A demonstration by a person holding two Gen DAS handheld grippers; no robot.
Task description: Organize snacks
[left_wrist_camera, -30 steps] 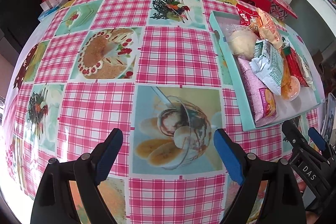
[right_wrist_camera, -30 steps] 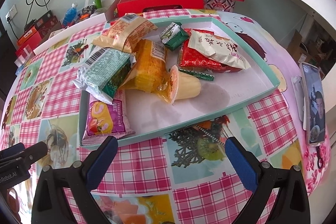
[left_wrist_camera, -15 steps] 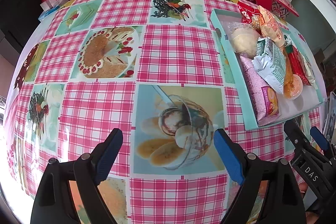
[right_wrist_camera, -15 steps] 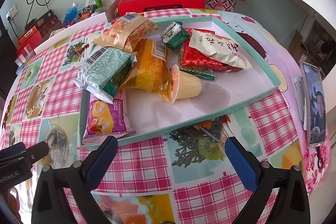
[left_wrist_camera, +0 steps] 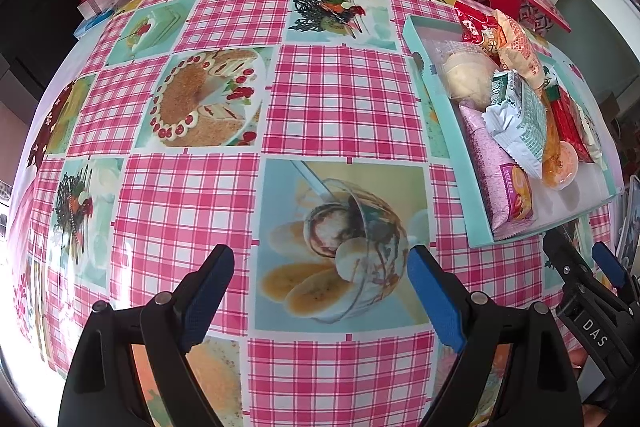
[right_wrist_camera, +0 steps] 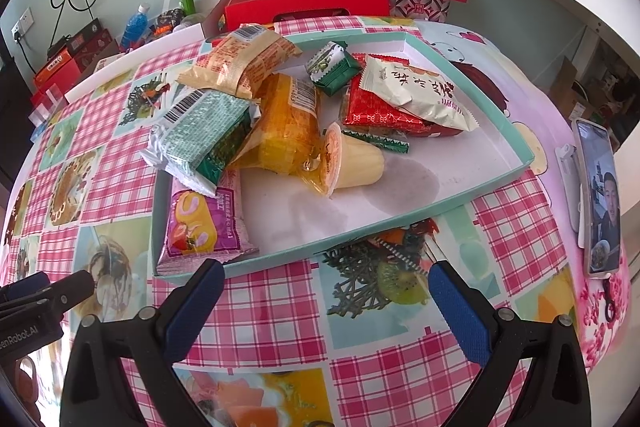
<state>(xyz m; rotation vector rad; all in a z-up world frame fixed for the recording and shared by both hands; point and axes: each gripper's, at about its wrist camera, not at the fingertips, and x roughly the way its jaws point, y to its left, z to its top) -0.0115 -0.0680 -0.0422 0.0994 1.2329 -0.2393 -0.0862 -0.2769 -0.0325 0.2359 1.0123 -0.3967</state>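
Both hand-held grippers [left_wrist_camera: 320, 291] [right_wrist_camera: 324, 303] agape, side by side.

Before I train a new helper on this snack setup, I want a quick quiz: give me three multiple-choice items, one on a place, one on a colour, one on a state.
1. Where does the purple snack packet lie?
A. in the tray's near left corner
B. on the phone
C. on the red box

2. What colour is the tray rim?
A. black
B. teal
C. orange

3. How does the jelly cup stand?
A. upright
B. upside down
C. tipped on its side

Answers: 1 A, it fills the corner nearest the right tongs. 2 B, the raised edge is teal. 3 C, its sealed top faces sideways.
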